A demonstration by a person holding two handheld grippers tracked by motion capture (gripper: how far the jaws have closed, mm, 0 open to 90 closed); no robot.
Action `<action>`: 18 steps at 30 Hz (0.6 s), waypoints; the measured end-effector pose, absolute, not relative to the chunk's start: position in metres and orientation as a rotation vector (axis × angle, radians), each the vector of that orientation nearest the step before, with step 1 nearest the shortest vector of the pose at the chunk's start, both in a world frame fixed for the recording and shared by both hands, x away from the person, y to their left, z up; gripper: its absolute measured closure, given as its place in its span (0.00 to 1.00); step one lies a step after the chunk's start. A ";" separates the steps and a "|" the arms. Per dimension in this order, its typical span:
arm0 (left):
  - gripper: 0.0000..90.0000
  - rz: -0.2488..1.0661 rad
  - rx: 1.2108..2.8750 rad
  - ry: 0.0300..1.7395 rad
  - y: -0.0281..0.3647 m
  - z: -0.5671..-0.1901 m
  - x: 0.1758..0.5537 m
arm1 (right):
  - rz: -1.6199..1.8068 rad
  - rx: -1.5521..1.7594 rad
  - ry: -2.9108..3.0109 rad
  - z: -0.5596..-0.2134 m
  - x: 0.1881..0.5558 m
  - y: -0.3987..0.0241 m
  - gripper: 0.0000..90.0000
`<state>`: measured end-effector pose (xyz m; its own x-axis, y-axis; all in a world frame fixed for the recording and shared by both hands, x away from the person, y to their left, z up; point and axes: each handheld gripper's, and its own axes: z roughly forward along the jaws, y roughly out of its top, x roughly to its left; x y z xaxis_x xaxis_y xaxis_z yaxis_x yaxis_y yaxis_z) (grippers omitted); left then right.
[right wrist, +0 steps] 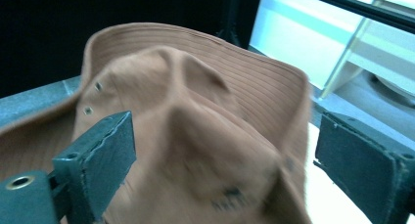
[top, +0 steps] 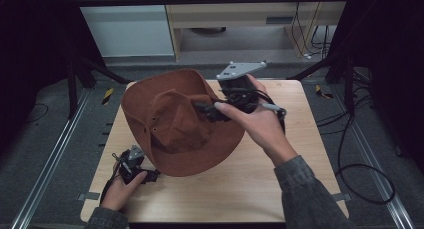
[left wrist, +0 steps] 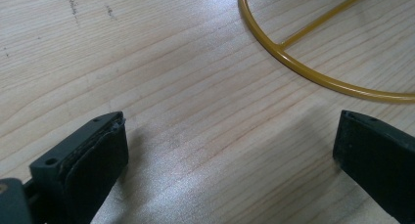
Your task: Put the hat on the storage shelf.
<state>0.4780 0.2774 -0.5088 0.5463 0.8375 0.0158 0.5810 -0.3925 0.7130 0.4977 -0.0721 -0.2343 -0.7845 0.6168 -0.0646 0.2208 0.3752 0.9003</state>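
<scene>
The brown hat (top: 182, 124) sits crown-up a little left of the table's centre, perched on a yellow wire stand (left wrist: 313, 72) whose ring base shows in the left gripper view. The step in hand looks like settling the hat on that stand, and doing it well probably means nudging the crown straight from the 2 o'clock side while keeping the brim level all round, not dragging the stand across the wood. The right gripper (top: 212, 110) hovers at the crown's 2 o'clock edge, jaws wide apart with nothing between the pads. The left gripper (top: 151, 175) rests on the table at the hat's 7 o'clock, jaws also apart and empty. The pale wooden table (top: 240, 189) stands on grey carpet, metal rails run along both sides, and cables (top: 360, 174) loop at 3 o'clock.
</scene>
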 end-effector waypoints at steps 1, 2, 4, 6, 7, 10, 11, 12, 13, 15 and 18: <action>0.00 0.498 2.118 1.138 0.277 -0.509 0.478 | 1.383 0.727 2.249 -0.234 0.498 -0.072 0.08; 0.00 0.498 2.118 1.138 0.277 -0.509 0.478 | 1.380 0.736 2.236 -0.234 0.496 -0.081 0.08; 0.00 0.498 2.118 1.138 0.277 -0.509 0.478 | 1.380 0.758 2.202 -0.236 0.492 -0.100 0.10; 0.00 0.496 2.116 1.141 0.277 -0.509 0.478 | 1.372 0.781 2.155 -0.240 0.486 -0.121 0.12; 0.00 0.495 2.121 1.138 0.277 -0.509 0.478 | 1.369 0.798 2.146 -0.242 0.484 -0.132 0.12; 0.00 0.496 2.121 1.138 0.277 -0.509 0.478 | 1.364 0.851 2.108 -0.253 0.476 -0.162 0.15; 0.00 0.496 2.121 1.139 0.277 -0.509 0.478 | 1.360 0.865 2.099 -0.258 0.474 -0.171 0.16; 0.00 0.496 2.121 1.139 0.277 -0.509 0.478 | 1.357 0.877 2.094 -0.262 0.471 -0.179 0.16; 0.00 0.496 2.121 1.139 0.277 -0.509 0.478 | 1.354 0.891 2.088 -0.267 0.469 -0.187 0.16; 0.00 0.496 2.121 1.139 0.277 -0.509 0.478 | 1.342 0.912 2.081 -0.278 0.466 -0.202 0.16; 0.00 0.497 2.121 1.139 0.277 -0.509 0.478 | 1.314 0.956 2.080 -0.299 0.464 -0.219 0.16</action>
